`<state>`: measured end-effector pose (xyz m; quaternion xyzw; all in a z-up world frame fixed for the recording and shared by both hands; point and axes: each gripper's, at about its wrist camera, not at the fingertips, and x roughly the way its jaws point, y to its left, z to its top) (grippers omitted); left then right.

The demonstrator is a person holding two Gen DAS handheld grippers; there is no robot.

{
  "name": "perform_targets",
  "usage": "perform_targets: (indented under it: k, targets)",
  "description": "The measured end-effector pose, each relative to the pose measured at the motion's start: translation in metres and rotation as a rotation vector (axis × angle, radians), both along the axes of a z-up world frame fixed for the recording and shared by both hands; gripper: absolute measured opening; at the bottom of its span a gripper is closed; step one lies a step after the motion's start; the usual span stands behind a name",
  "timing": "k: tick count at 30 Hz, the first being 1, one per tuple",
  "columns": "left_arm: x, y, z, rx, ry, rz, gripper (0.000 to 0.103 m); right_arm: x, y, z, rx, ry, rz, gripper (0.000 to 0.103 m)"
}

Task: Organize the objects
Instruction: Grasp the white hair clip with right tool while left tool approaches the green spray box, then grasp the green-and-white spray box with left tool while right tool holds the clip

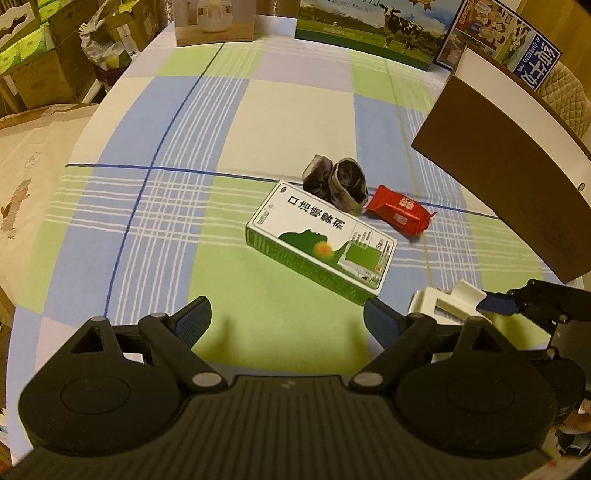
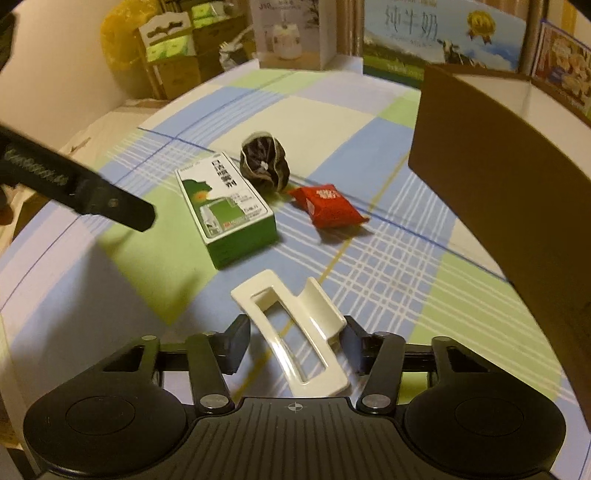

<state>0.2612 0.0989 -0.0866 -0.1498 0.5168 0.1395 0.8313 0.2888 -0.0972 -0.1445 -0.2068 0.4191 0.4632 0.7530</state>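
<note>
1. A table covered by a checked cloth [image 1: 229, 118] in blue, green, cream and lilac is seen from both wrist cameras.
2. The left gripper [image 1: 286, 319] is held above a green square of the cloth with its blue-padded fingers spread wide; nothing lies between them.
3. The right gripper [image 2: 293, 341] is placed around a glossy cream-white plastic hair claw clip [image 2: 295, 332] that lies on the cloth. Its right pad is touching the clip's raised wing; whether the left pad touches the clip cannot be told. No firm pinch is shown.
4. In the left wrist view, the same clip [image 1: 447, 299] is seen at the lower right, with the right gripper's blue fingertip [image 1: 496, 304] just beside it.
5. A flat green-and-white cardboard box with printed characters [image 1: 321, 240] lies beyond the clip, near the middle of the table.
6. A dark crumpled ball of fabric or netting [image 1: 338, 182] is touching the far end of that box.
7. A small red foil snack packet [image 1: 399, 214] lies just beside the dark ball, apart from the clip.
8. A brown-walled open bin with a white rim [image 1: 491, 166] stands at the right of the table.
9. Printed milk cartons [image 1: 369, 29] stand along the far edge.
</note>
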Motion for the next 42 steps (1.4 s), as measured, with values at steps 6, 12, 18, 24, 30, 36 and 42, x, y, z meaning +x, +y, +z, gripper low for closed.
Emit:
perform_targets:
  k: [6,12,18,24,30,36,42]
  targets:
    - [0.015,-0.004,-0.004,-0.015,-0.005,-0.022,0.087,0.014,-0.022,0.003,0.014,-0.001,-0.128,0.039]
    - [0.037,-0.007,-0.006,-0.04,-0.015,-0.028,0.087,0.04,-0.061,0.011,0.031,0.02,-0.328,0.039]
    - [0.072,-0.01,-0.009,-0.033,-0.029,0.002,0.087,0.058,-0.095,0.019,0.063,0.046,-0.458,0.039]
    - [0.096,-0.014,-0.024,0.047,0.021,0.006,0.087,0.063,-0.114,0.023,0.085,0.068,-0.515,0.039]
    - [0.095,-0.017,-0.032,0.137,0.046,-0.033,0.088,0.064,-0.121,0.023,0.088,0.082,-0.527,0.039]
    - [0.075,0.002,-0.032,0.1,0.041,0.003,0.092,0.064,-0.12,0.019,0.078,0.09,-0.523,0.039]
    - [0.055,0.017,-0.031,0.087,0.053,0.037,0.096,0.062,-0.12,0.019,0.076,0.094,-0.522,0.039]
